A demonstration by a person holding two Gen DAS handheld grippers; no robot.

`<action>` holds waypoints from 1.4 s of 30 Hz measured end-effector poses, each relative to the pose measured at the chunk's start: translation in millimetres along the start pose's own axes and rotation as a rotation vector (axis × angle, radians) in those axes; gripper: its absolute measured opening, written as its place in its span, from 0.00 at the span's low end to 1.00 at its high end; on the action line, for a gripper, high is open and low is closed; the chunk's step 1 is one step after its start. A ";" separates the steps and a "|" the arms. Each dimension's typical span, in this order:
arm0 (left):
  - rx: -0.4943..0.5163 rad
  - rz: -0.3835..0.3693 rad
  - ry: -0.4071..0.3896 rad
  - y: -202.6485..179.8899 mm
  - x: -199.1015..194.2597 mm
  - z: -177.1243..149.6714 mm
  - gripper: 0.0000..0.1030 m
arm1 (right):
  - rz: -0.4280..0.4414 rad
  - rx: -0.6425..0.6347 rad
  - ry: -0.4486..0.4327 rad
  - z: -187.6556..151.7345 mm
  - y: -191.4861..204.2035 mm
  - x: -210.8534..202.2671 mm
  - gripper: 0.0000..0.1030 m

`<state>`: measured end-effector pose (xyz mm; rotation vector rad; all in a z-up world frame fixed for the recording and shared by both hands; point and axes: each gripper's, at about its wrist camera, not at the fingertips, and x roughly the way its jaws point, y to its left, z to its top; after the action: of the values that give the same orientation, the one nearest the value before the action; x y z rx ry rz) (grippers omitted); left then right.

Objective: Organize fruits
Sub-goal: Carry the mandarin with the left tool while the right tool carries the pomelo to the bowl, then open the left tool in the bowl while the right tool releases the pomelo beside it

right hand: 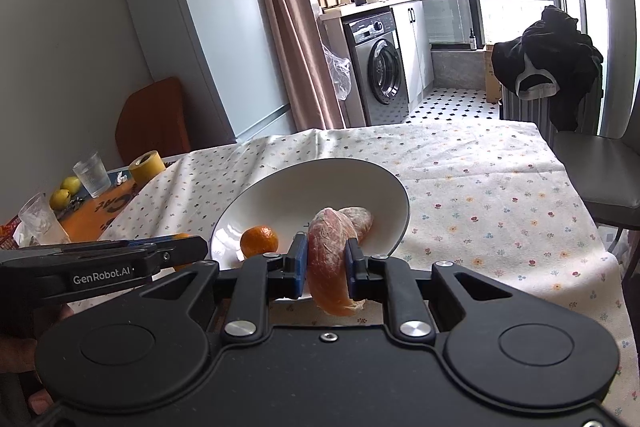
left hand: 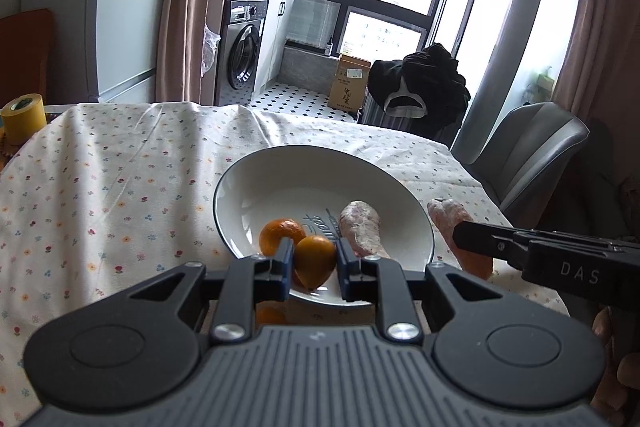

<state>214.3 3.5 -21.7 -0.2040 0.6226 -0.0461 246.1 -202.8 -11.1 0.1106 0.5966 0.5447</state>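
A white plate [left hand: 320, 163] sits on the flowered tablecloth [left hand: 100, 187]. It holds one tangerine [left hand: 280, 233] and one peeled pomelo segment [left hand: 362, 229]. My left gripper [left hand: 312, 257] is over the plate's near rim with a second tangerine [left hand: 314, 261] between its fingers; the left finger touches it and a small gap shows at the right finger. My right gripper [right hand: 326, 263] is shut on another peeled pomelo segment [right hand: 330, 267], held at the plate's [right hand: 320, 179] near right rim. That segment [left hand: 448, 219] and gripper show at the right of the left wrist view.
A yellow tape roll [left hand: 22, 119] stands at the table's far left. Two glasses [right hand: 92, 175] and two yellow-green fruits [right hand: 66, 189] sit beyond the cloth on the left. A grey chair [left hand: 532, 155] stands at the right edge. Another orange fruit [left hand: 270, 315] lies under the left gripper.
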 end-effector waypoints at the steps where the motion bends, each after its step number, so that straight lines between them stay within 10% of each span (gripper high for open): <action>1: 0.002 -0.001 0.004 -1.1 3.1 0.1 0.20 | 0.000 0.001 0.000 0.9 -0.9 1.6 0.17; 21: -0.061 0.043 0.004 23.6 17.6 15.6 0.27 | -0.005 0.015 0.015 16.3 -14.1 33.9 0.17; 42: -0.057 0.118 -0.036 48.2 -12.1 12.0 0.77 | -0.022 0.068 -0.010 34.1 -13.9 65.4 0.27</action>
<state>210.6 54.0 -15.0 -0.2222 0.5992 0.0891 316.8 -178.9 -19.4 0.1707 0.6056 0.5023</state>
